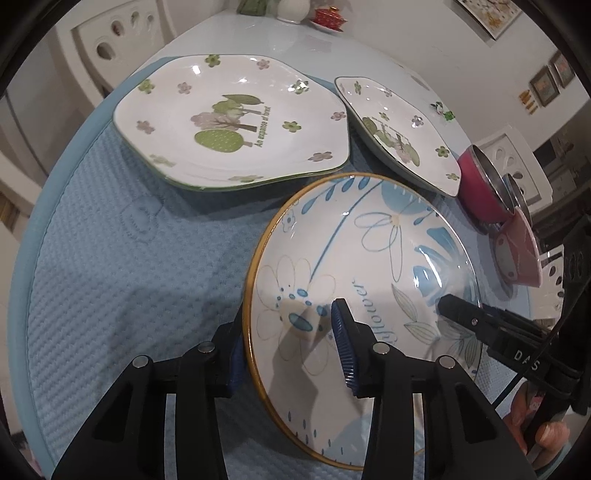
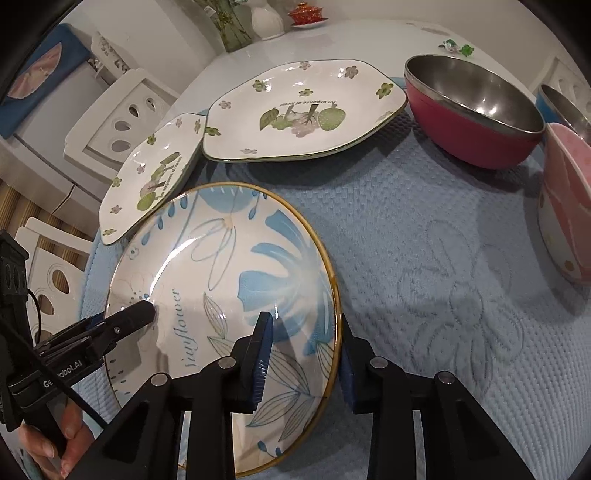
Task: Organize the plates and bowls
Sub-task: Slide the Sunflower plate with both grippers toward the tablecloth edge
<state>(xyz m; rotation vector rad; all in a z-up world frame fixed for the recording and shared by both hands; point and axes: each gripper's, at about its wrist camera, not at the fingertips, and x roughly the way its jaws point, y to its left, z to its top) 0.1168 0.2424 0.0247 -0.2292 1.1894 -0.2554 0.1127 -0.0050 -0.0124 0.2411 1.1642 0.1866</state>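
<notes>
A round plate (image 1: 369,258) with blue flowers and a gold rim lies on the light blue mat (image 1: 122,280). My left gripper (image 1: 288,328) is shut on its left rim, one pad outside and one on the inner face. My right gripper (image 2: 304,325) is shut on the same plate (image 2: 229,266) at the opposite rim. In each wrist view, the other gripper's finger (image 1: 458,306) (image 2: 140,314) shows on the plate's inside. Behind it sit two white plates with green trees, one (image 1: 229,122) flat, the other (image 1: 399,133) tilted.
A red bowl (image 2: 476,110) with a steel inside, a pink bowl (image 2: 565,199) and a blue-sided steel bowl (image 2: 565,103) stand at the mat's right. A white vase (image 2: 266,18) and a red lidded cup (image 2: 304,13) stand at the table's far end. White chairs (image 2: 122,118) ring the table.
</notes>
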